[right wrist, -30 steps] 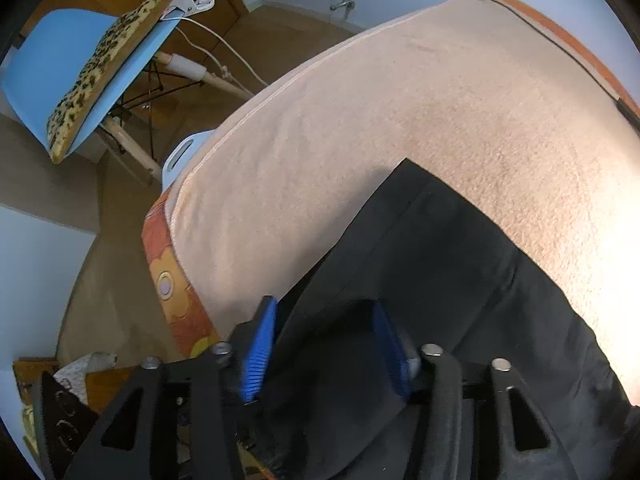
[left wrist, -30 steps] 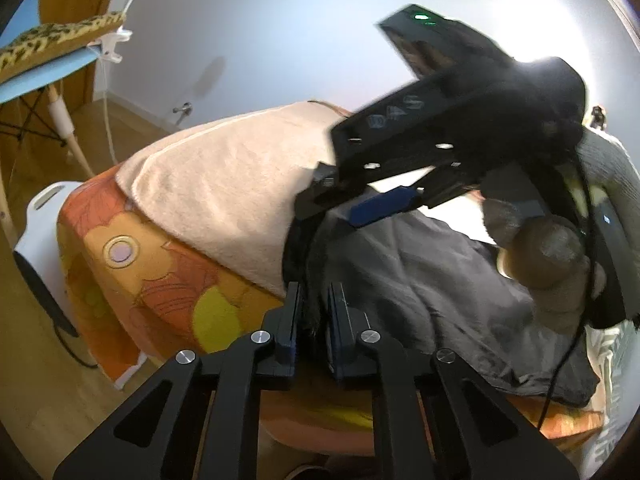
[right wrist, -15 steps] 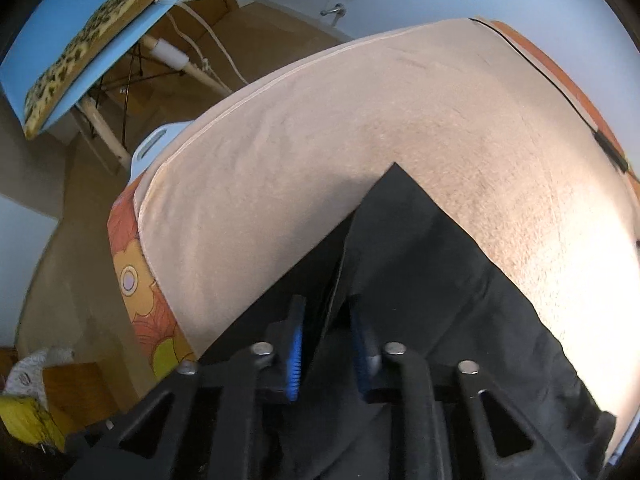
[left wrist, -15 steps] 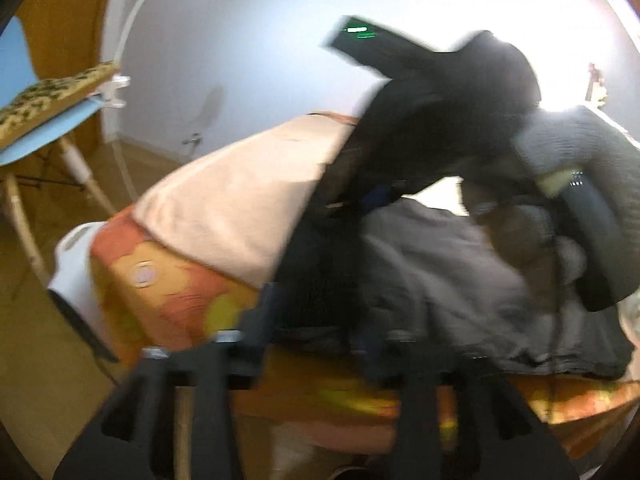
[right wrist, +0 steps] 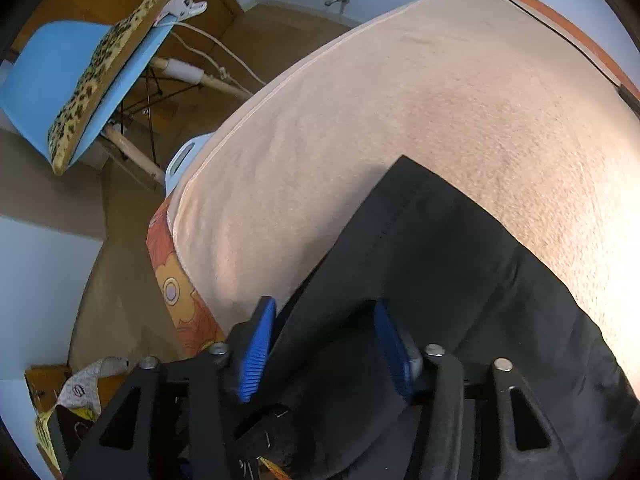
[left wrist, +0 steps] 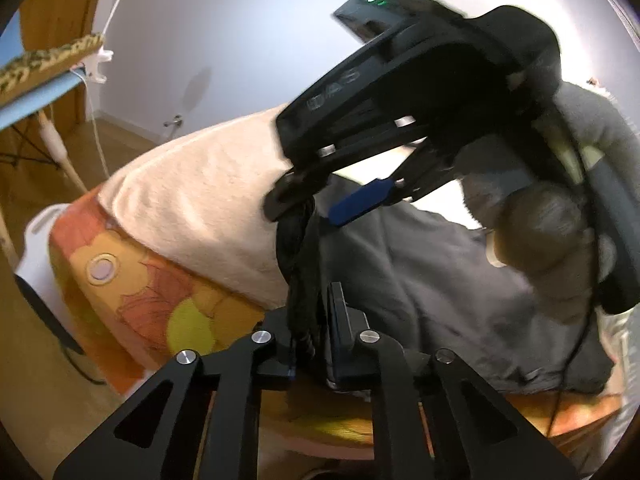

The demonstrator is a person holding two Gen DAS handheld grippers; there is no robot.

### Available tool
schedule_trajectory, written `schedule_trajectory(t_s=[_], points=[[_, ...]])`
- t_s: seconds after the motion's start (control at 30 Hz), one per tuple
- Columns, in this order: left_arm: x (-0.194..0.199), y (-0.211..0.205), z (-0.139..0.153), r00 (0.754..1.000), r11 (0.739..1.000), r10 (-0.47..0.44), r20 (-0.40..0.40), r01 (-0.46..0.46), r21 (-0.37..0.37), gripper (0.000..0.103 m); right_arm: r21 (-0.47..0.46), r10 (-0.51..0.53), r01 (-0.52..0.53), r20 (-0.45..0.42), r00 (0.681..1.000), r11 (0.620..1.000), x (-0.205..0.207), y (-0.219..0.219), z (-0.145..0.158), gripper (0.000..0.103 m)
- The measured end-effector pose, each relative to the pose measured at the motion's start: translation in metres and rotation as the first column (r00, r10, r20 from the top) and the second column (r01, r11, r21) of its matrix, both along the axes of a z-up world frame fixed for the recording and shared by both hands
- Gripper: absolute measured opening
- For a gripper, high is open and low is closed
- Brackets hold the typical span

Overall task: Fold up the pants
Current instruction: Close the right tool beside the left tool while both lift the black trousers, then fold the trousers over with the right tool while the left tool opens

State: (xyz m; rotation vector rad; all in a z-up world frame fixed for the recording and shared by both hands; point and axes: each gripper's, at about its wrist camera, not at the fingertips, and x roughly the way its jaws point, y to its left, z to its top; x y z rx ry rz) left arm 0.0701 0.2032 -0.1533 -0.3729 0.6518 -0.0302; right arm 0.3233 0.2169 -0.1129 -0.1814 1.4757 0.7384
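- Pants (left wrist: 420,280), seen from the left wrist: dark cloth lies rumpled on a pale blanket (left wrist: 208,200) spread over a flowered cover (left wrist: 160,304); the left gripper (left wrist: 316,316) is pinched tight on a bunched edge of the cloth at the near side of the bed; the right gripper (left wrist: 316,204) hangs above the same edge, fingers spread, one blue pad clear of the cloth; the fold looks barely begun, with most of the garment unsmoothed; the far end of the pants is cut off behind the hand (left wrist: 548,240), and motion blur softens the upper tool.
- From the right wrist: a flat corner of the pants (right wrist: 432,264) rests on the blanket (right wrist: 400,112); the right gripper (right wrist: 324,344) stands wide open, cloth lying between its pads without being squeezed; waistband or leg end, I cannot tell; a blue chair (right wrist: 44,80) stands well apart on the floor.
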Motion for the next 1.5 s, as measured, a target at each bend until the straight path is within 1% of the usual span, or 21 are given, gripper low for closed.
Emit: schedule_trajectory(t_s=[0.07, 0.17, 0.23, 0.27, 0.3, 0.33, 0.37, 0.4, 0.43, 0.5, 0.6, 0.7, 0.8, 0.87, 0.9, 0.93, 1.0, 1.17, 1.23, 1.37, 1.5], points=[[-0.003, -0.009, 0.005, 0.999, 1.000, -0.025, 0.026, 0.024, 0.012, 0.009, -0.020, 0.012, -0.012, 0.011, 1.000, 1.000, -0.004, 0.014, -0.003, 0.062], [-0.006, -0.028, 0.012, 0.997, 0.994, -0.060, 0.043, 0.056, 0.092, 0.009, -0.056, 0.030, -0.028, 0.037, 0.999, 0.998, -0.009, 0.025, -0.004, 0.062], [-0.008, -0.037, 0.017, 0.997, 0.987, -0.064, 0.051, 0.056, 0.150, 0.009, -0.091, 0.045, -0.038, 0.078, 0.996, 0.995, -0.013, 0.029, -0.003, 0.049], [-0.009, -0.038, 0.019, 0.997, 0.985, -0.057, 0.053, 0.048, 0.167, 0.009, -0.108, 0.050, -0.039, 0.097, 0.994, 0.993, -0.014, 0.028, -0.002, 0.035], [-0.011, -0.039, 0.020, 0.997, 0.984, -0.048, 0.055, 0.037, 0.176, 0.010, -0.124, 0.051, -0.037, 0.114, 0.992, 0.992, -0.014, 0.026, -0.002, 0.025], [-0.015, -0.039, 0.022, 0.998, 0.983, -0.036, 0.060, 0.024, 0.181, 0.014, -0.108, 0.037, -0.025, 0.106, 0.994, 0.994, -0.012, 0.020, -0.002, 0.020], [-0.018, -0.037, 0.024, 0.998, 0.982, -0.021, 0.064, 0.009, 0.189, 0.016, -0.091, 0.016, -0.008, 0.089, 0.996, 0.996, -0.008, 0.013, -0.002, 0.009], [-0.021, -0.036, 0.025, 0.998, 0.979, -0.006, 0.063, -0.007, 0.203, 0.024, -0.067, -0.014, 0.018, 0.061, 0.998, 0.998, -0.002, 0.005, -0.003, 0.006], [-0.024, -0.036, 0.025, 0.999, 0.977, 0.009, 0.053, -0.020, 0.213, 0.038, -0.037, -0.041, 0.042, 0.030, 0.999, 0.998, 0.001, -0.003, -0.005, 0.005], [-0.024, -0.032, 0.023, 0.999, 0.979, 0.034, 0.030, -0.039, 0.201, 0.052, 0.013, -0.084, 0.084, -0.008, 0.996, 0.996, 0.006, -0.019, -0.006, 0.005], [-0.019, -0.025, 0.019, 0.999, 0.989, 0.052, 0.001, -0.052, 0.138, 0.052, 0.065, -0.119, 0.120, -0.026, 0.993, 0.991, 0.005, -0.035, -0.003, 0.003], [0.001, -0.011, 0.014, 0.999, 0.998, 0.042, -0.020, -0.041, 0.052, 0.052, 0.115, -0.135, 0.138, -0.036, 0.990, 0.984, 0.004, -0.050, 0.002, 0.002], [0.014, -0.006, 0.013, 0.999, 1.000, 0.031, -0.023, -0.031, 0.006, 0.051, 0.152, -0.146, 0.147, -0.021, 0.989, 0.977, -0.002, -0.064, 0.017, 0.002], [0.013, -0.009, 0.014, 1.000, 1.000, 0.014, -0.006, -0.014, -0.019, 0.045, 0.171, -0.154, 0.155, -0.017, 0.988, 0.973, -0.004, -0.068, 0.024, 0.002], [0.013, -0.012, 0.018, 1.000, 1.000, 0.006, 0.004, -0.005, -0.021, 0.032, 0.180, -0.159, 0.159, -0.015, 0.987, 0.971, -0.004, -0.071, 0.029, 0.002], [0.013, -0.015, 0.022, 1.000, 1.000, -0.002, 0.014, 0.002, -0.015, 0.021, 0.185, -0.162, 0.161, -0.007, 0.987, 0.969, -0.005, -0.075, 0.034, 0.002], [0.011, -0.019, 0.031, 0.999, 1.000, -0.020, 0.044, 0.020, -0.001, 0.012, 0.205, -0.169, 0.165, 0.003, 0.986, 0.965, -0.006, -0.085, 0.043, 0.002], [0.017, -0.036, 0.060, 0.992, 0.995, -0.086, 0.089, 0.082, 0.055, 0.009, 0.248, -0.196, 0.188, 0.008, 0.980, 0.950, -0.008, -0.112, 0.062, 0.002], [0.020, -0.044, 0.073, 0.987, 0.989, -0.124, 0.105, 0.114, 0.097, 0.009, 0.262, -0.209, 0.197, 0.019, 0.978, 0.945, -0.010, -0.124, 0.073, 0.002], [0.019, -0.069, 0.096, 0.972, 0.976, -0.190, 0.136, 0.172, 0.135, 0.009, 0.293, -0.235, 0.209, 0.058, 0.970, 0.933, -0.015, -0.152, 0.098, 0.002], [0.004, -0.107, 0.118, 0.950, 0.957, -0.265, 0.163, 0.239, 0.164, 0.009, 0.327, -0.277, 0.239, 0.075, 0.958, 0.915, -0.021, -0.189, 0.122, 0.002]])
